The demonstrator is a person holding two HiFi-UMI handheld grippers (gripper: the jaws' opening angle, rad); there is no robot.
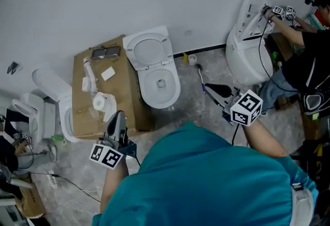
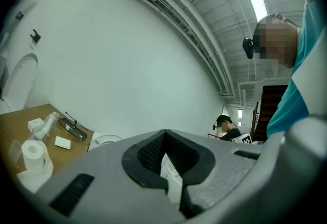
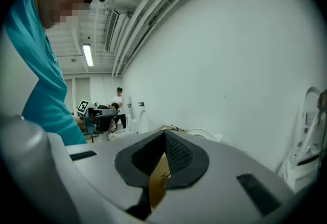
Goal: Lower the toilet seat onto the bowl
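The left gripper [image 1: 118,115] and right gripper [image 1: 206,86] both have jaws pressed together. The toilet seat [image 1: 149,39] stands raised at twelve o'clock of the bowl [image 1: 177,85].

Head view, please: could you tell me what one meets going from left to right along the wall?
left toilet → cardboard box → middle toilet → right toilet → person in black
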